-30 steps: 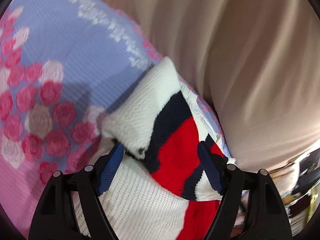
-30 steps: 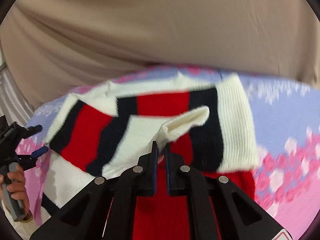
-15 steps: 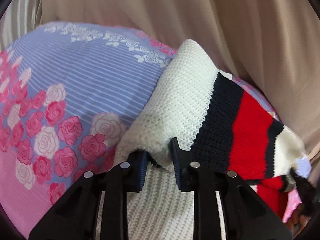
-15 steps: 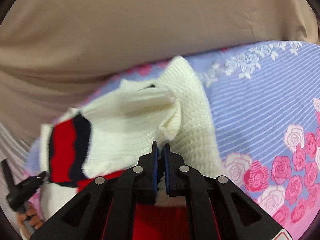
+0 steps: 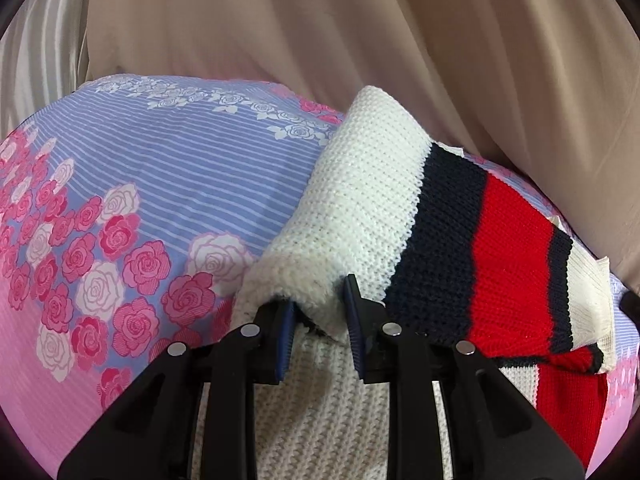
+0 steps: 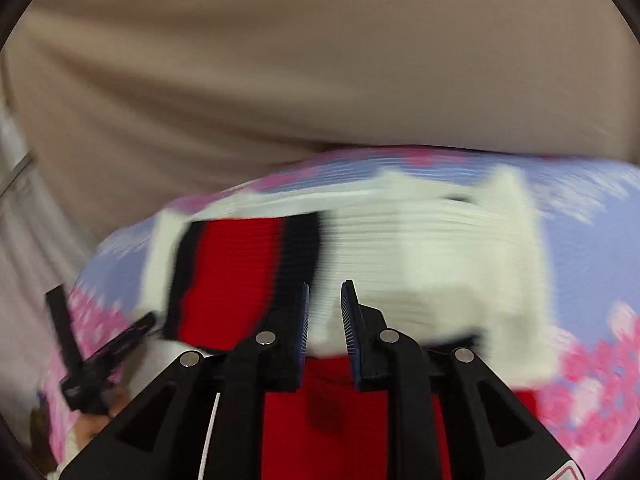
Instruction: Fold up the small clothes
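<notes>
A small knit sweater [image 5: 372, 208], white with navy and red stripes, lies folded over on a floral sheet [image 5: 160, 184]. My left gripper [image 5: 320, 308] has its jaws partly apart, with a thick white fold of the sweater between the pads. In the blurred right wrist view the sweater [image 6: 420, 248] lies ahead, and my right gripper [image 6: 325, 312] is open with its jaws slightly apart, white knit just beyond the tips. The left gripper [image 6: 100, 356] shows at the lower left there.
A beige curtain [image 5: 360, 32] hangs right behind the bed and fills the upper half of both views. The blue and pink rose sheet [image 6: 592, 344] stretches left and right of the sweater.
My right gripper has opened and let go of the white fold it pinched, and that view swings, blurred. My left gripper stays on its fold, jaws slightly wider.
</notes>
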### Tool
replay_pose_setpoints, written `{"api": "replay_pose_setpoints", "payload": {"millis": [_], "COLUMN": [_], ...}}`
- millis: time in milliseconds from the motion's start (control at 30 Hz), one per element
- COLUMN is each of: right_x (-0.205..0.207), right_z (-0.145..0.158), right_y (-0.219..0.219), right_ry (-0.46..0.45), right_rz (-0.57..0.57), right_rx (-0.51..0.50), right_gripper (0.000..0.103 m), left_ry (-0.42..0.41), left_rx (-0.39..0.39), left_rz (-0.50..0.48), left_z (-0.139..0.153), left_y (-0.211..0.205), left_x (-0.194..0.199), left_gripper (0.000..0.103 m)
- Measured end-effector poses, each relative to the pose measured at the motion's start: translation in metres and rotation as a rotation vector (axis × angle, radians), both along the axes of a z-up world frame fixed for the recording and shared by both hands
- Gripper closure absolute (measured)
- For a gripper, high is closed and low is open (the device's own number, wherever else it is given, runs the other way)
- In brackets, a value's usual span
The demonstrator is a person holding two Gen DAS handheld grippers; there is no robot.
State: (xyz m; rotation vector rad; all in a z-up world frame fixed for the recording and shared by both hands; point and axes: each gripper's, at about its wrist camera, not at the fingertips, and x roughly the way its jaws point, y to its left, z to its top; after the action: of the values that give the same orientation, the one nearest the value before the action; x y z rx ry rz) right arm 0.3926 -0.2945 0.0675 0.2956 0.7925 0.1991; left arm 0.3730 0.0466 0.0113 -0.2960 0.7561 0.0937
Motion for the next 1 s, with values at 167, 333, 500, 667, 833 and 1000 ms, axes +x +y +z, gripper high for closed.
{"api": "replay_pose_setpoints", "payload": {"millis": [167,333,500,667,833,1000], "right_x": [0.075,0.135,0.138,0.119,0.133,0.138], "right_z": [-0.033,-0.035,-0.012,-0.011,-0.037,-0.014], "right_y": [0.09,0.101,0.084,0.098,0.139,0.13], "right_ry": [0.08,0.046,0.007,-0.024,0.003,-0.062], "right_rz": [0.152,0.075,0.001,0.14,0.183,0.153], "right_rx": [-0.093,-0.133,-0.054,-0.111,-0.318,-0.274], "right_gripper": [0.084,0.098,0.07,0.039,0.039,0.098], "left_ry": [-0.005,-0.007,-0.01,-0.008,-0.01,-0.009], "left_rx": [-0.013,-0.018,-0.029,-0.014,-0.022,-0.015], "left_rz": [-0.004,-0.008,-0.009,-0.005,-0.006,-0.006], "left_z": [-0.004,-0.005,-0.006,-0.006,-0.006,-0.006], "left_y": [0.004,0.004,0.004,0.002,0.003,0.001], "left_x": [0.006,0.006,0.007,0.008,0.008,0.009], "left_gripper": [0.08,0.079,0.079,0.079,0.079,0.079]}}
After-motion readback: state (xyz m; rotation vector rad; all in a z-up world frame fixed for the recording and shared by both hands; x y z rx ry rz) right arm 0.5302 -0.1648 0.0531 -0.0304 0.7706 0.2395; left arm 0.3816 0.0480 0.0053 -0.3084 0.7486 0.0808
